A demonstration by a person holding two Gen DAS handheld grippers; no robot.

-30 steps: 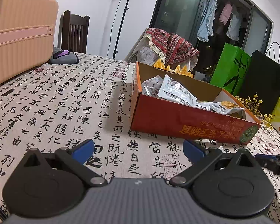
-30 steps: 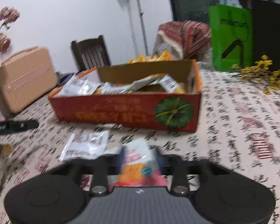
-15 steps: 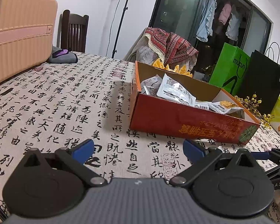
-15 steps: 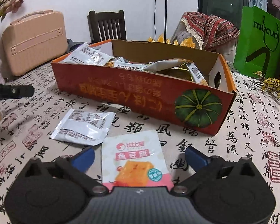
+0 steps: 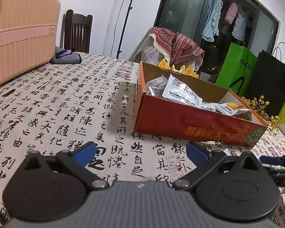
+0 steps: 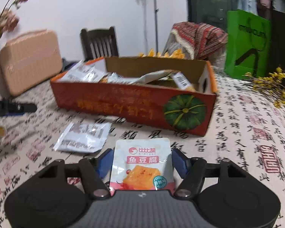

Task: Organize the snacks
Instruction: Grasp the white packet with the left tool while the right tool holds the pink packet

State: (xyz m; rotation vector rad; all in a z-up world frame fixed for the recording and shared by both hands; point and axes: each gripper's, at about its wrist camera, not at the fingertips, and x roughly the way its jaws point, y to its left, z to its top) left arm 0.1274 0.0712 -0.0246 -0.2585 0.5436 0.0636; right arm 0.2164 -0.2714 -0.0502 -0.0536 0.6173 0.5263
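On the left wrist view, my left tongs (image 5: 140, 151) stand apart over bare desk (image 5: 57, 104), the snack box (image 5: 195, 121) ahead. Only the right view shows the right tongs (image 6: 141, 160) flanking the fish-tofu packet (image 6: 142, 165), contact unclear, a silver packet (image 6: 83, 137) beside.

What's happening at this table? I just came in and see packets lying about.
Someone with a gripper in each hand is sorting snacks into the red cardboard box, which already holds several packets. The right gripper has its fingers on either side of a fish tofu packet; a firm grip can't be confirmed. A silver packet lies on the tablecloth beside it. The left gripper is open, holding nothing.
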